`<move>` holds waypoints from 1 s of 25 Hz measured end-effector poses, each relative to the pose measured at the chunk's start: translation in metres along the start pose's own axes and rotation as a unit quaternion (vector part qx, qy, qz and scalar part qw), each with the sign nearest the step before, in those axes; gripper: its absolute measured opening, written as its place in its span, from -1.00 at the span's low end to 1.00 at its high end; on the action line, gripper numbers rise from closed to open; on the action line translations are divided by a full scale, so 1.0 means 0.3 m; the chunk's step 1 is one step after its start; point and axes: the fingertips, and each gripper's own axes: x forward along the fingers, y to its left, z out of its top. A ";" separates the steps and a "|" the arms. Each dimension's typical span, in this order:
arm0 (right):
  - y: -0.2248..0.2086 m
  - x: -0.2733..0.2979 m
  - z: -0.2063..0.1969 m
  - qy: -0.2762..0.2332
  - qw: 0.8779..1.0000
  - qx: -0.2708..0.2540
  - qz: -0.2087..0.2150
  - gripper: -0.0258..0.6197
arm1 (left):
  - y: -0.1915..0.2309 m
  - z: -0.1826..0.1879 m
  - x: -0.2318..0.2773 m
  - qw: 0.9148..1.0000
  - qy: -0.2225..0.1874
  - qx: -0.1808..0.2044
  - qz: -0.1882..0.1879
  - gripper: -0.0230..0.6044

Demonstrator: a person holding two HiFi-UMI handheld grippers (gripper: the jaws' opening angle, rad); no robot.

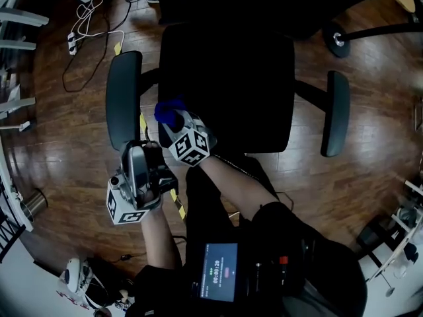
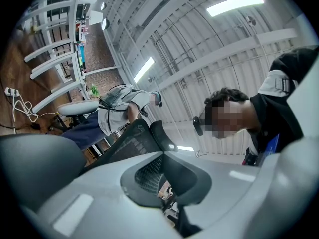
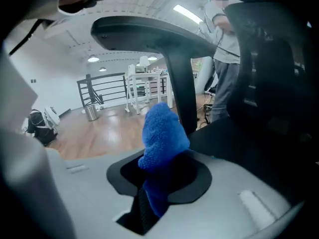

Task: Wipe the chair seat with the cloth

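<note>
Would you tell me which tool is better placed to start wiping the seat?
Right. The right tool is shut on the cloth by the seat's near edge; the left tool is shut, empty and points upward.

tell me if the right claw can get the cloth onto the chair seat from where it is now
Probably yes. The right claw, shut on the blue cloth, sits at the front left corner of the seat. Nothing shows on the dark seat, and the armrest stands off to the side.
</note>
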 end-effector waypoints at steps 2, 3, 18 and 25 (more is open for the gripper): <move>-0.046 -0.021 -0.033 0.006 1.000 0.016 -0.012 -0.62 | 0.008 -0.007 0.001 1.000 -0.002 -0.004 0.001 -0.95; -0.086 -0.043 -0.067 0.012 0.999 0.029 -0.026 -0.62 | 0.011 -0.007 0.006 1.000 -0.003 -0.005 0.000 -0.95; -0.749 -0.921 -0.670 0.103 0.937 0.142 -0.304 -0.62 | 0.005 -0.032 0.114 1.000 -0.003 -0.006 -0.022 -0.95; -0.727 -0.896 -0.631 0.085 0.928 0.164 -0.324 -0.62 | -0.007 -0.027 0.105 1.000 -0.005 -0.001 -0.019 -0.95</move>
